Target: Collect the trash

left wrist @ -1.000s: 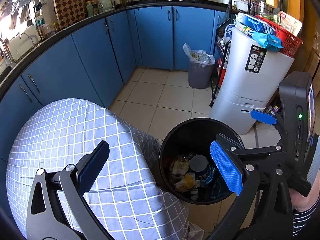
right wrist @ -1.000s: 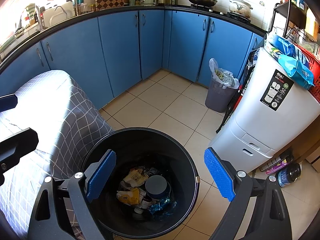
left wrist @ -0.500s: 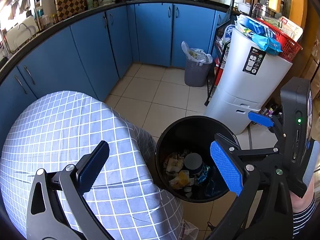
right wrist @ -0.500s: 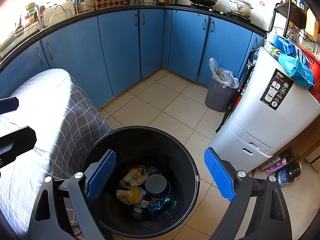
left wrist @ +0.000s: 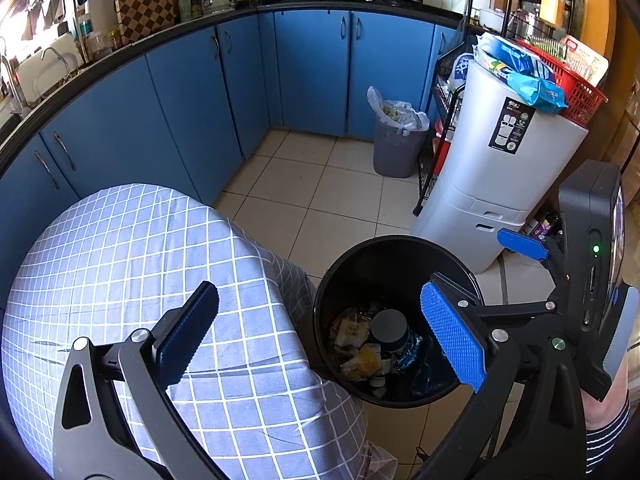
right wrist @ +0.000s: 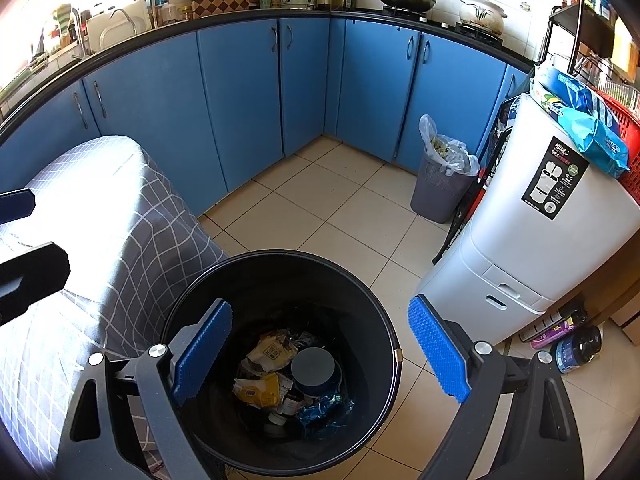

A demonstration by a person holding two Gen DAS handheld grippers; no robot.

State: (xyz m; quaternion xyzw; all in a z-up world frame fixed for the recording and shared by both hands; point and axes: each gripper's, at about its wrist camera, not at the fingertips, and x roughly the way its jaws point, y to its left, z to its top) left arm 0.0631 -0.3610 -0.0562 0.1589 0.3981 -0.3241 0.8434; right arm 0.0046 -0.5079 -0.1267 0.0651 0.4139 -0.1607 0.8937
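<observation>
The right gripper [right wrist: 320,354] hangs directly above a black round trash bin [right wrist: 384,320] that stands on the tiled floor [right wrist: 320,208]. Its jaws are spread wide, the two blue pads framing the bin's mouth, and nothing is held between them. Inside the bin, at the bottom, lies the collected trash: a yellow wrapper [right wrist: 258,390], a pale printed packet [right wrist: 270,350], a round grey lid [right wrist: 313,367] on a dark jar, and a crumpled blue foil wrapper [right wrist: 324,406].

The left gripper [left wrist: 320,334] is also wide open and empty. It hovers over the right edge of a surface covered by a grey-blue checked cloth [left wrist: 120,264], with its right pad reaching over the bin [left wrist: 400,256]. The bin stands just beside that cloth-covered edge, touching the draped fabric. The right gripper's body [left wrist: 592,264] shows at the right side of the left wrist view, above the far side of the bin.

Beyond the bin, a white stacked storage bin [right wrist: 532,232] stands near it, with blue packets and a red basket [left wrist: 576,92] on top. Further back, a small grey wastebasket [right wrist: 438,192] lined with a plastic bag sits against the blue cabinets [right wrist: 240,100]. A few bottles [right wrist: 576,344] lie on the floor at the foot of the white storage bin.
</observation>
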